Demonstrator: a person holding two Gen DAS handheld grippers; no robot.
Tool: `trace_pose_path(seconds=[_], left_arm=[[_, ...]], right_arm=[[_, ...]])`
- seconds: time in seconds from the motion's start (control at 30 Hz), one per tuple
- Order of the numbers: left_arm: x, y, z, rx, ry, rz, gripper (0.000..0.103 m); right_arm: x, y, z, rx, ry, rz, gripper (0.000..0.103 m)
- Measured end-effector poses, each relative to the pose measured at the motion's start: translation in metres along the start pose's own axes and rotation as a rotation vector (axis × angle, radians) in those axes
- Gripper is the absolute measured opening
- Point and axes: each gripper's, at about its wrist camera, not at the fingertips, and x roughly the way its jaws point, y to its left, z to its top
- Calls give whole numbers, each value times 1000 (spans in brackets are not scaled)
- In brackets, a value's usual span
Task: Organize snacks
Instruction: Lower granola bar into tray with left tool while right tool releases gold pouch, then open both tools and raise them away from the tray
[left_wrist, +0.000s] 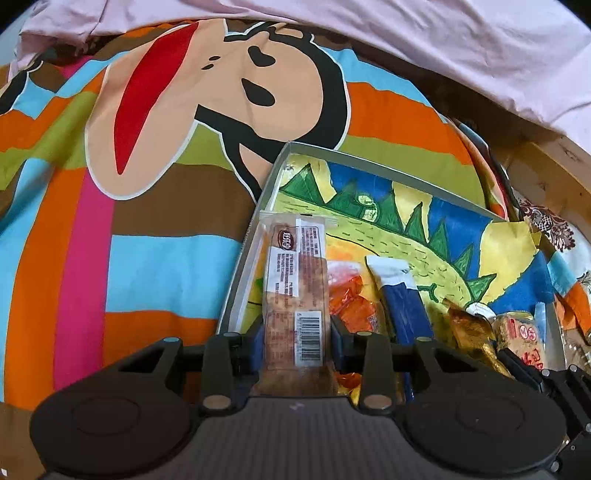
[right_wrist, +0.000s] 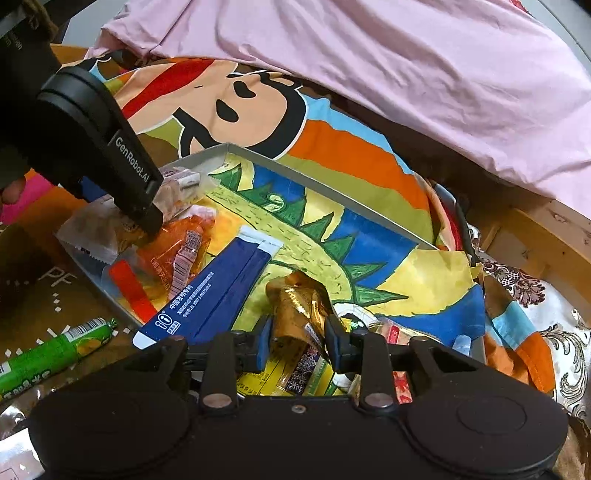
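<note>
My left gripper (left_wrist: 297, 341) is shut on a long clear-wrapped cake bar (left_wrist: 295, 280) with a barcode, held over the near left corner of a grey box (left_wrist: 255, 218) lined with a dinosaur drawing. In the box lie an orange pack (left_wrist: 354, 306), a blue-and-white stick pack (left_wrist: 400, 299) and a gold wrapper (left_wrist: 469, 328). My right gripper (right_wrist: 298, 343) is shut on the gold wrapper (right_wrist: 299, 306) inside the box (right_wrist: 325, 184). The left gripper (right_wrist: 110, 147) shows at the box's left corner, beside the orange pack (right_wrist: 177, 251) and the blue stick pack (right_wrist: 214, 291).
The box lies on a striped cartoon bedsheet (left_wrist: 122, 221). A pink quilt (right_wrist: 369, 66) is bunched behind. A green sausage stick (right_wrist: 55, 354) lies outside the box at the left. A wooden bed frame (right_wrist: 535, 236) runs along the right. More yellow and red packs (left_wrist: 521, 332) sit at the box's near right.
</note>
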Motion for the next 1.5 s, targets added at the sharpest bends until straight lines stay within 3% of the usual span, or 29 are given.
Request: trace_pose_path(seconds=[0.2,0.4,0.53,0.77,0.83,0.93,1.2,1.5], left_arm=[[0,-1,1,6,-1,5,41],[-3,-3,1,6,2,-6,60],[-8,-3,2,2,-9,-15,71],[-23,-4,4,-11,-63,-19,84],[-30,-4,4,-20,-84,-23,87],[-44,-4,3,-35,-123,-32,94],[-90,-11,-8,-27,-241,-41,101],[-137,-33,-34,117,-291,0,102]], right_arm=[[0,-2,0,27,22,29,43],[-5,-10,3,85,23,53,62],[-9,-18,6,142,23,63,69],[-31,-37,13,255,-41,56,85],[-40,-44,16,289,-65,49,86],[-56,-54,19,334,-102,36,98],[-103,-74,23,368,-190,7,102],[-148,-85,16,368,-232,-13,102]])
